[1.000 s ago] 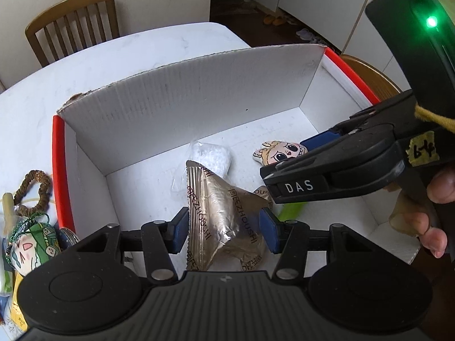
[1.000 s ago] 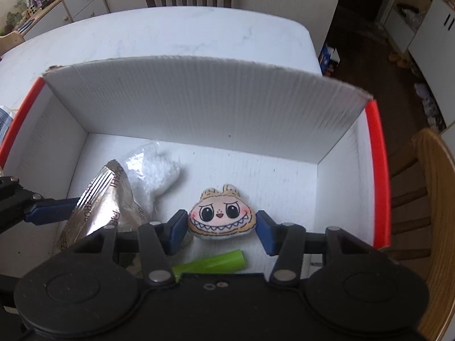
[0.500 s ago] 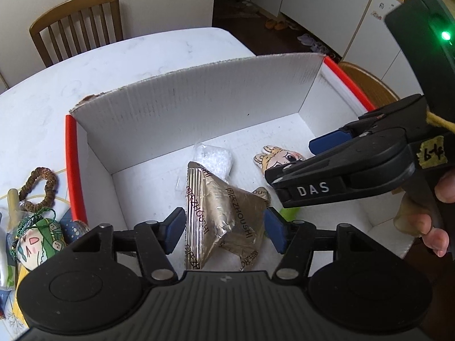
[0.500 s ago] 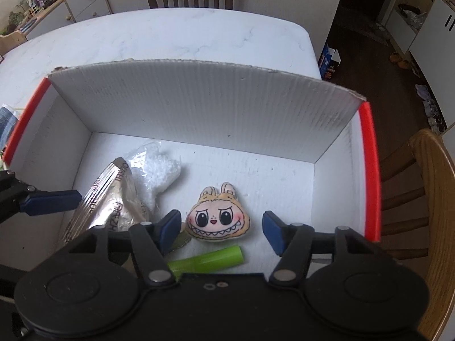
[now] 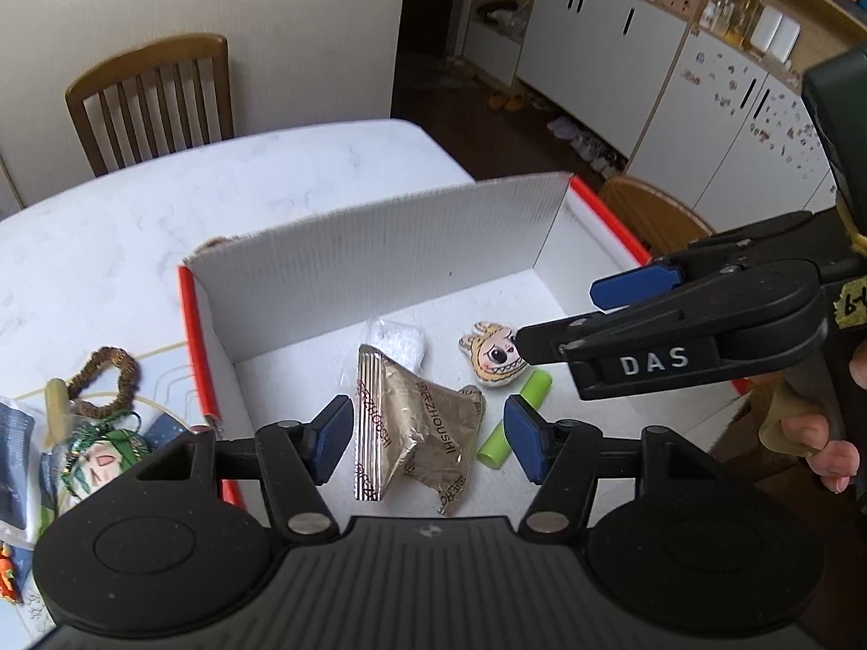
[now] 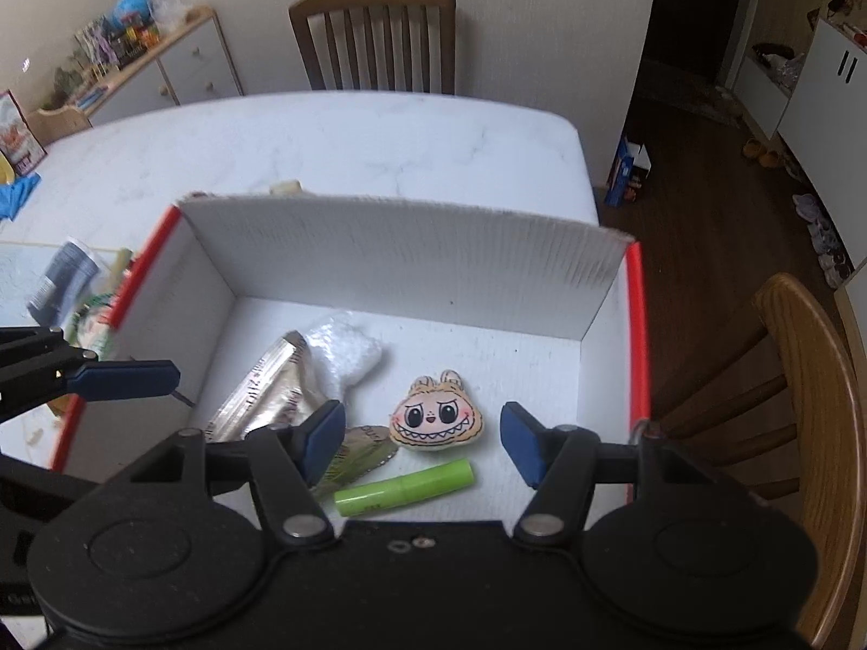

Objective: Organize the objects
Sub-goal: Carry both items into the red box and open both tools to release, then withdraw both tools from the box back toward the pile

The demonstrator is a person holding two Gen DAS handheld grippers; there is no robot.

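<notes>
A white cardboard box [image 5: 379, 249] with red edges holds a gold foil packet [image 5: 412, 428], a clear bag of white bits [image 5: 395, 338], a cartoon-face plush [image 5: 496, 360] and a green tube [image 5: 515, 417]. My left gripper [image 5: 428, 441] is open and empty, held above the foil packet. My right gripper [image 6: 422, 441] is open and empty, above the plush [image 6: 436, 420] and the green tube [image 6: 403, 487]. The right gripper also shows in the left wrist view [image 5: 645, 319], above the box's right side.
Left of the box lie a brown hair tie [image 5: 105, 382], a green-haired plush [image 5: 103, 455] and a dark packet [image 5: 13, 466] on the white table [image 5: 162, 200]. Wooden chairs stand at the far side [image 6: 374, 38] and at the right [image 6: 807, 379].
Both grippers have risen up and back from the box, open and empty throughout. The things in the box have not moved.
</notes>
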